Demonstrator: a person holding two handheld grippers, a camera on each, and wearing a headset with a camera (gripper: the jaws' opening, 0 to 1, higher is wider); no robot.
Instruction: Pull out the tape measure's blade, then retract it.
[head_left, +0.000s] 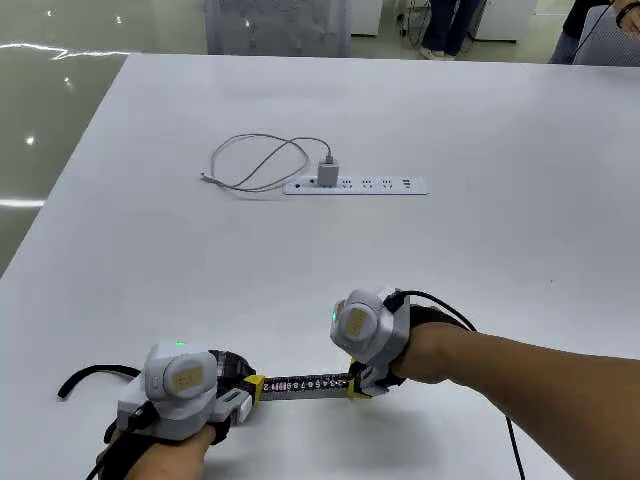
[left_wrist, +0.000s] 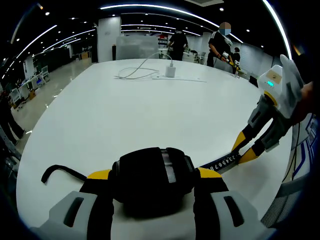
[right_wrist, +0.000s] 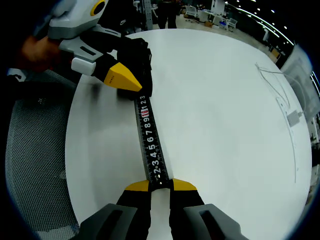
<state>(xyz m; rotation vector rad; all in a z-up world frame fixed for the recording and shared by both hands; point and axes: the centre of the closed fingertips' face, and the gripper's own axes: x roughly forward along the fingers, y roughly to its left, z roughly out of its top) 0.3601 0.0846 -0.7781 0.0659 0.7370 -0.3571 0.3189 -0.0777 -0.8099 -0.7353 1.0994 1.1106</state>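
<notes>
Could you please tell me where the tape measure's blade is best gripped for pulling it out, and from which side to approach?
Grip the blade at its free end, coming in along its length from the side opposite the case, as the right gripper does. It is a thin, straight strip, so an in-line pull likely avoids kinking it.

The desk (head_left: 450, 110) is smooth, matt white. The tape measure case (left_wrist: 152, 175) looks like matt black plastic, and its blade (right_wrist: 150, 142) looks smooth. The floor (head_left: 50, 100), upper left, is glossy.
</notes>
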